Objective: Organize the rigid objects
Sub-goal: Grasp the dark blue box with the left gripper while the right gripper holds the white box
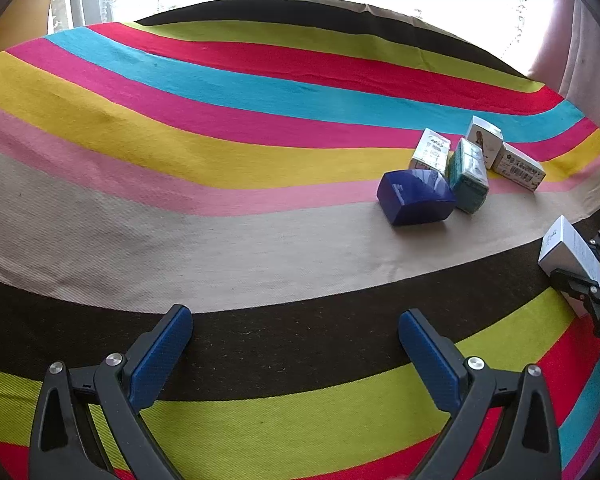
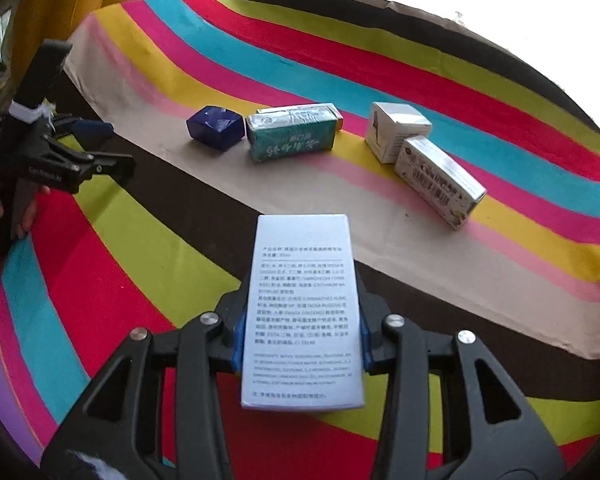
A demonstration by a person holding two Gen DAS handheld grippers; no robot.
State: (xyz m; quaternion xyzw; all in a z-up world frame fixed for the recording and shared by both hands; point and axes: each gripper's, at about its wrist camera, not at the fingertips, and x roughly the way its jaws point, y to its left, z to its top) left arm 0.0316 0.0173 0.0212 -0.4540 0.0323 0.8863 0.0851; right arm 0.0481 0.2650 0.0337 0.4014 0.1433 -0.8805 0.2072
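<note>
The right tongs (image 2: 300,344) grip the white printed box (image 2: 302,312) by its long sides, near on the striped table (image 2: 380,240), the left tongs (image 1: 296,344) open and empty; next, likely carrying it to the far boxes (image 2: 292,132).

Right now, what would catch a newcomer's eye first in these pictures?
The brightly striped cloth covering the whole surface stands out first. Next comes the tall white printed carton, clamped between the right gripper fingers in the foreground. Beyond it a glossy dark blue box sits beside a teal wrapped carton, while the left gripper stands open and empty.
</note>
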